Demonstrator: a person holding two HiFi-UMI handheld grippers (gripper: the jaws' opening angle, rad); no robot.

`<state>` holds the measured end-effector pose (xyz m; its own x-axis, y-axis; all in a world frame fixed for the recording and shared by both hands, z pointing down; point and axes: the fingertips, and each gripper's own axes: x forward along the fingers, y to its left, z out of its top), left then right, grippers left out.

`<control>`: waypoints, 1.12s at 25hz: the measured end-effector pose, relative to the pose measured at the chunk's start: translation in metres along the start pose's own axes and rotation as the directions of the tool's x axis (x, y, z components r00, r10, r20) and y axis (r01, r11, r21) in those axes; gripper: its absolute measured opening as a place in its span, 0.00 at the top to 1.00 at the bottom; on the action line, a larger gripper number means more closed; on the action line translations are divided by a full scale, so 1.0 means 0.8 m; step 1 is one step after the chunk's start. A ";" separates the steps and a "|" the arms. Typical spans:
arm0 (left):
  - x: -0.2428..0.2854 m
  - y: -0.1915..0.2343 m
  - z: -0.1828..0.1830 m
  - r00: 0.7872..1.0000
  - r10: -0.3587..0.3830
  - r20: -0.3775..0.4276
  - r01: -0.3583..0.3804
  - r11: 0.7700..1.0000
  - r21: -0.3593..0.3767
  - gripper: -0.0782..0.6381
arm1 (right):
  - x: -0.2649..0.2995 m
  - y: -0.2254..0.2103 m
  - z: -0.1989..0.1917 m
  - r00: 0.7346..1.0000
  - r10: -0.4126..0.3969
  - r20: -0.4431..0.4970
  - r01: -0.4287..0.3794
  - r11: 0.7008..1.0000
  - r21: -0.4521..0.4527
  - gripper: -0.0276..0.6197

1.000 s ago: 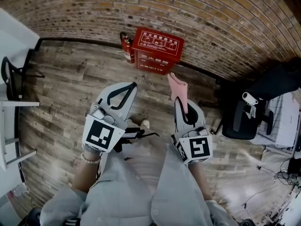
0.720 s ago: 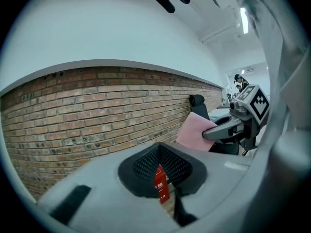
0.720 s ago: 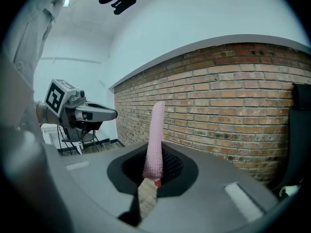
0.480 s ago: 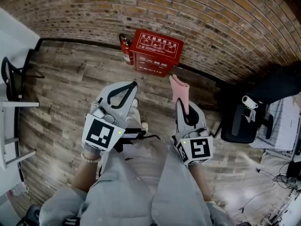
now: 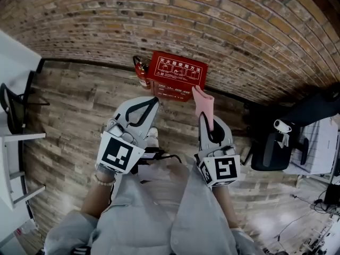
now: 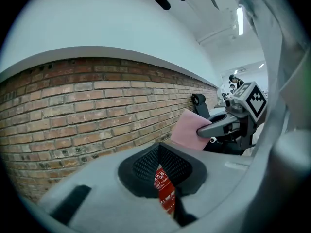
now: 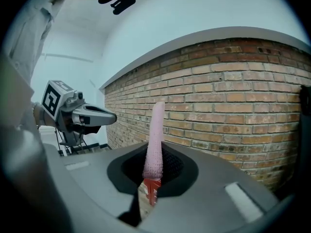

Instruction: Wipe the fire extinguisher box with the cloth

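Place type: indoor office-style workroom.
Wall: exposed brick wall [image 5: 212, 31] with a dark skirting along its foot.
Floor: wood-plank floor [image 5: 69, 110], grey-brown.
Safety kit: red fire extinguisher box [image 5: 178, 76] at the floor's far edge, against the wall; fire extinguisher [image 5: 141, 72] just beside it, on its left.
Seating: black office chair [image 5: 273, 142] near the floor's right edge; second black chair [image 5: 13, 108] at the left edge, by a white desk [image 5: 13, 62].
Wiring: loose cables [image 5: 313, 211] at the floor's near right corner.
Ceiling: white, with a strip light [image 6: 240, 21].

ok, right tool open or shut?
Shut. In the right gripper view, the right tool has its jaws clamped on the pink cloth, which sticks out past them.
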<state>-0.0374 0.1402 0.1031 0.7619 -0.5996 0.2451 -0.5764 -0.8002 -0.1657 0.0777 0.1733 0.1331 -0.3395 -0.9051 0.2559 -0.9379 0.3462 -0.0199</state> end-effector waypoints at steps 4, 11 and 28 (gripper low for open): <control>0.020 0.032 0.005 0.999 -0.044 0.008 0.044 0.999 0.024 0.90 | 0.038 -0.005 0.016 1.000 -0.026 0.004 0.026 1.000 0.003 0.93; 0.050 0.072 -0.008 0.997 -0.079 0.008 0.078 0.997 0.009 0.90 | 0.082 -0.014 0.013 0.998 -0.058 -0.034 0.058 0.998 0.012 0.93; 0.089 0.108 -0.061 0.998 0.008 -0.056 -0.012 0.998 -0.059 0.90 | 0.146 -0.048 -0.052 0.984 0.043 -0.172 -0.048 0.999 -0.023 0.93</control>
<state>-0.0471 0.0292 0.1526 0.7391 -0.6045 0.2970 -0.6019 -0.7907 -0.1116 0.0770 0.0643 0.2038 -0.3624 -0.8335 0.4171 -0.9188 0.3945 -0.0100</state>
